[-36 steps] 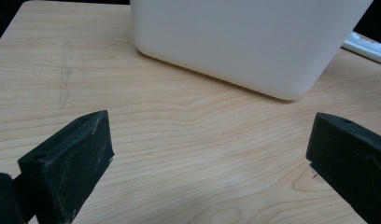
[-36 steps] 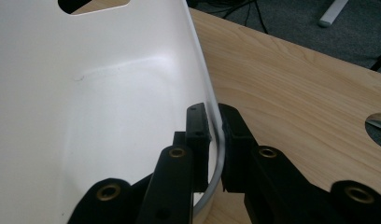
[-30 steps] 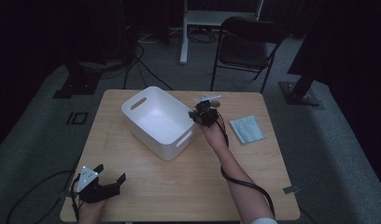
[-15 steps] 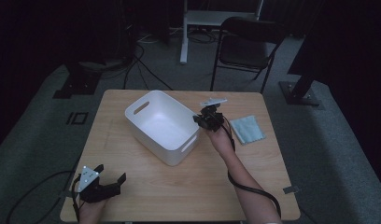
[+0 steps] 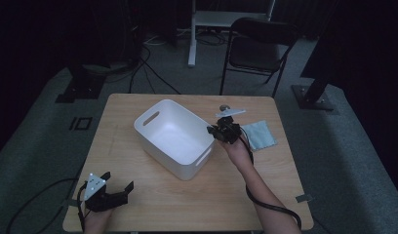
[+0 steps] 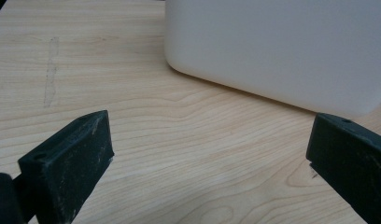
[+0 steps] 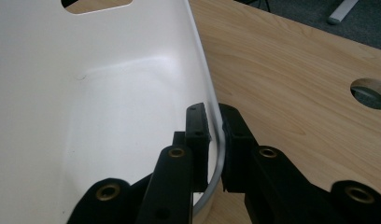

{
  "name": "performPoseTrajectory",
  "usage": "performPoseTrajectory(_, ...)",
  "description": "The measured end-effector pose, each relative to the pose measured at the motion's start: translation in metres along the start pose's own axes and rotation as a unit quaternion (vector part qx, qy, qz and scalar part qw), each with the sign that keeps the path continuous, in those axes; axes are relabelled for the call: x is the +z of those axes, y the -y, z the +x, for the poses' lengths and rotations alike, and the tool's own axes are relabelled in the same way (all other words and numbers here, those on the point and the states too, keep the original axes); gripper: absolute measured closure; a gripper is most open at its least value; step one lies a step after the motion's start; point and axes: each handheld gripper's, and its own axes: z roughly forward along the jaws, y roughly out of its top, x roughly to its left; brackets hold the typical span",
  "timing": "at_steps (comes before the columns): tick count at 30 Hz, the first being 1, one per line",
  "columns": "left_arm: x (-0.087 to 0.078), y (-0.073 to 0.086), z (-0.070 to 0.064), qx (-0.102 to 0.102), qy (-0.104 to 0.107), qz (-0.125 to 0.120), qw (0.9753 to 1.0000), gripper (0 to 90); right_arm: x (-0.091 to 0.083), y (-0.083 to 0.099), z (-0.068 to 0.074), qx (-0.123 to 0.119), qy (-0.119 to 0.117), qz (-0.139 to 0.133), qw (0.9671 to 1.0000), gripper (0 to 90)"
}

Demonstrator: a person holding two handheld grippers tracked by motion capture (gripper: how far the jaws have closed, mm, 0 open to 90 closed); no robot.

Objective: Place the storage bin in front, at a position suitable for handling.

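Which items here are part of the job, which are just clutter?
In the job:
white bin, its rim clamped
right gripper, shut on that rim

Lying about:
blue-grey cloth on the table
left gripper, open, idle near the table's front corner
folding chair behind

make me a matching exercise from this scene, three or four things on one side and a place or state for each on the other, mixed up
Things:
1. white bin
2. blue cloth
3. left tongs
4. right tongs

States or places:
A. open, low over the table's near left corner
B. flat on the table at the right
C. clamped on a rim
D. empty, mid-table

Pairs: 1-D, 2-B, 3-A, 4-C
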Motion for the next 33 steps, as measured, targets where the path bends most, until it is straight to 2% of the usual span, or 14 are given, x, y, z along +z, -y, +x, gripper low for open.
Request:
performPoseTrajectory(12, 0.002, 0.000, -0.003, 0.012, 0.011, 0.004, 0.9999, 1.1, -0.018, 0.014, -0.001, -0.011, -0.007, 0.002, 0.9999, 83.5)
performPoseTrajectory(21, 0.003, 0.000, -0.004, 0.012, 0.011, 0.005, 0.9999, 1.1, -0.029, 0.023, -0.002, -0.015, -0.012, 0.003, 0.9998, 83.4)
performPoseTrajectory(33, 0.004, 0.000, -0.007, 0.014, 0.021, 0.010, 0.9996, 1.0, -0.041, 0.033, -0.004, -0.019, -0.018, 0.006, 0.9996, 83.3)
